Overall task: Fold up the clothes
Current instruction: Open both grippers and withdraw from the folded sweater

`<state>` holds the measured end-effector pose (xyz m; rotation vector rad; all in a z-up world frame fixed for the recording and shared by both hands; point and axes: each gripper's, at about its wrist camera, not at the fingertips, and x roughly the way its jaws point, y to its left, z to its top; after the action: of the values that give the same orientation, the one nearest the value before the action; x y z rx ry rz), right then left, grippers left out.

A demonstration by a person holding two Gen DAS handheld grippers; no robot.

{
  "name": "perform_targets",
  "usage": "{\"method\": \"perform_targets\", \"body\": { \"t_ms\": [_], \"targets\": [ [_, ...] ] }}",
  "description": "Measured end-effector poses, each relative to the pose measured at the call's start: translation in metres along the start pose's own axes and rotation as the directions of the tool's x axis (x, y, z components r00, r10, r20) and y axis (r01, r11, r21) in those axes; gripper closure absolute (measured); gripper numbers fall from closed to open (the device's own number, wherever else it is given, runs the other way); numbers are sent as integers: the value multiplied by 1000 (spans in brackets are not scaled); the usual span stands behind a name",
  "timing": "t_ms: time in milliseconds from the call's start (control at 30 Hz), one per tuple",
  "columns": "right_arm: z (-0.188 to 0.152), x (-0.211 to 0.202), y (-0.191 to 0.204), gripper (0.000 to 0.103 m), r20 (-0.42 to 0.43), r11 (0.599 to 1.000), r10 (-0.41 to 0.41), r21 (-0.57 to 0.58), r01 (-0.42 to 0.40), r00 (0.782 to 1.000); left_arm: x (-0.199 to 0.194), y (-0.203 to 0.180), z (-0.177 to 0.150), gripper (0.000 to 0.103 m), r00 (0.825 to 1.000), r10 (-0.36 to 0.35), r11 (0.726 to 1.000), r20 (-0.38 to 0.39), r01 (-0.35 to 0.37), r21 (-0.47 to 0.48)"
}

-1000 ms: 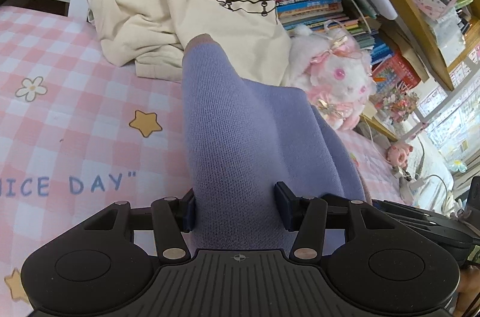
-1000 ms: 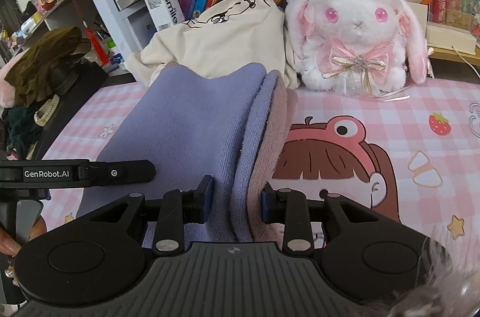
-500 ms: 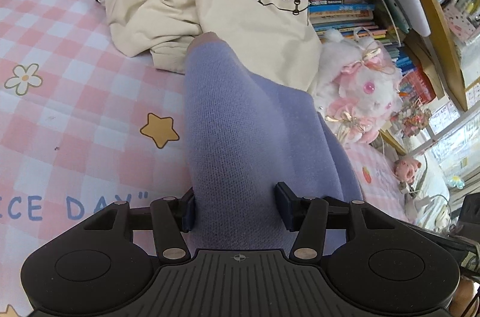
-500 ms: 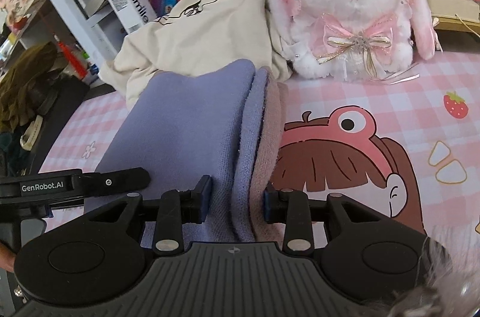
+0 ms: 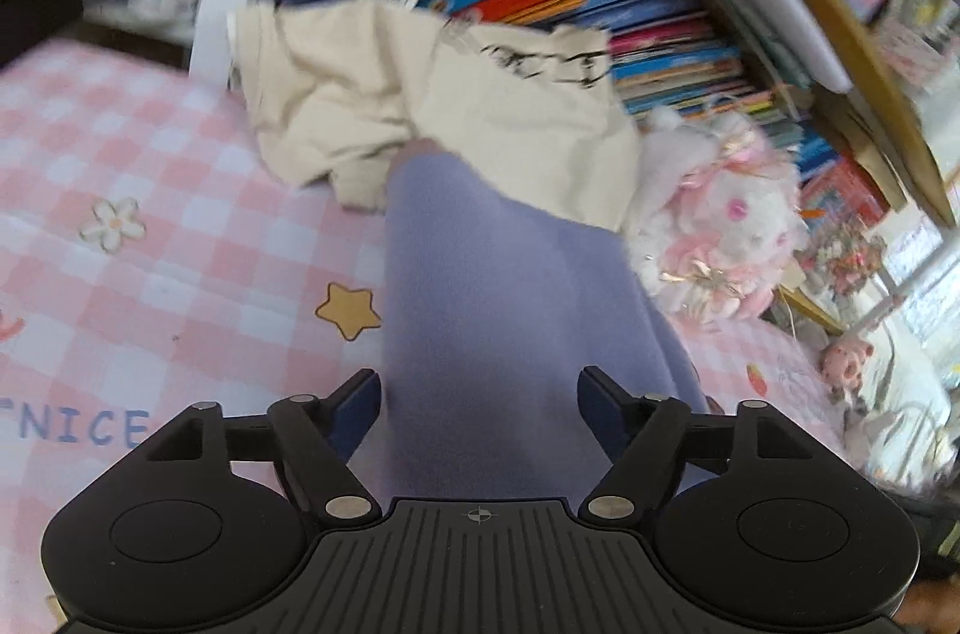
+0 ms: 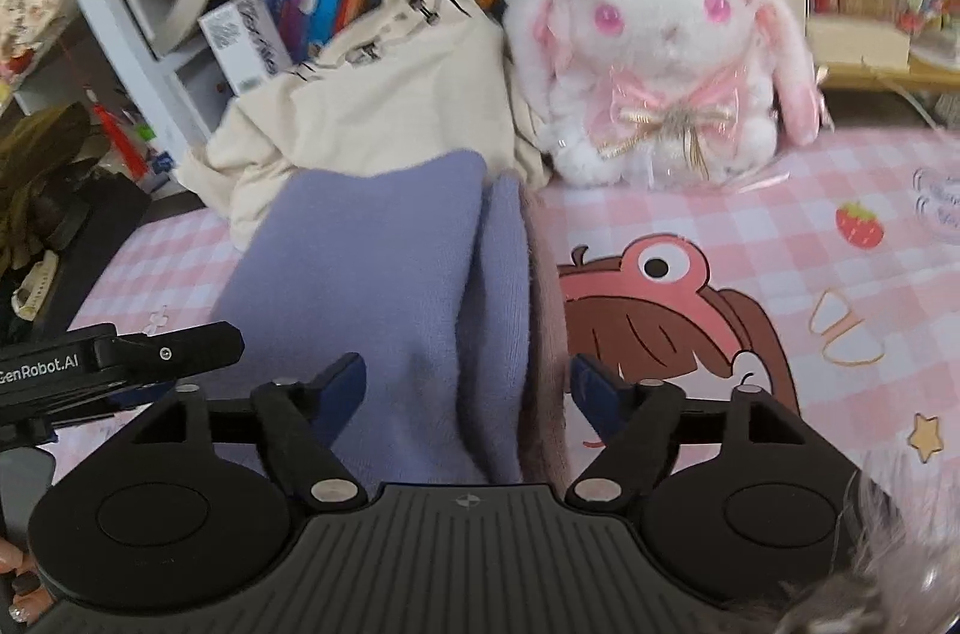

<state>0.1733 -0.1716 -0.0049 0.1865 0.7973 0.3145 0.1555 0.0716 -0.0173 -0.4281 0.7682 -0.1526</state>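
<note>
Both tongs, left and right, have spread open around the folded purple sweater.

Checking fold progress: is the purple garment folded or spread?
Folded: the purple garment shows stacked layers along its right edge, lying as a narrow bundle.

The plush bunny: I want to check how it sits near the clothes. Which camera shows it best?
The right wrist view: the plush bunny faces the camera whole, upright beside the cream shirt, behind the purple garment. The left wrist view catches it only from the side, blurred, partly behind the shirt.
</note>
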Motion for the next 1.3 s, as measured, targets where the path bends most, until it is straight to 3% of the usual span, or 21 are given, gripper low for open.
{"method": "perform_targets", "body": {
  "t_ms": [267,667,867,933,1100,1300],
  "targets": [
    [-29,-34,6,19,16,1000,-6,-21,6,1000,-25,-26,-33,22,997,81,996,-12,-81,48],
    [-78,-89,4,11,60,986,-143,-76,147,988,-70,-50,-81,20,977,208,964,35,-211,162],
    [-103,-109,3,8,81,972,-220,-61,225,972,-84,-64,-103,20,967,243,938,75,-254,238],
    [-112,-114,5,7,83,969,-235,-55,240,968,-90,-67,-111,13,963,251,929,101,-269,253],
    [-122,-119,15,4,86,962,-238,-115,247,967,-101,-68,-123,8,952,263,912,157,-298,283],
    [-125,-121,20,1,81,960,-240,-131,249,967,-104,-67,-124,2,948,271,907,167,-309,286]
  ]
}}
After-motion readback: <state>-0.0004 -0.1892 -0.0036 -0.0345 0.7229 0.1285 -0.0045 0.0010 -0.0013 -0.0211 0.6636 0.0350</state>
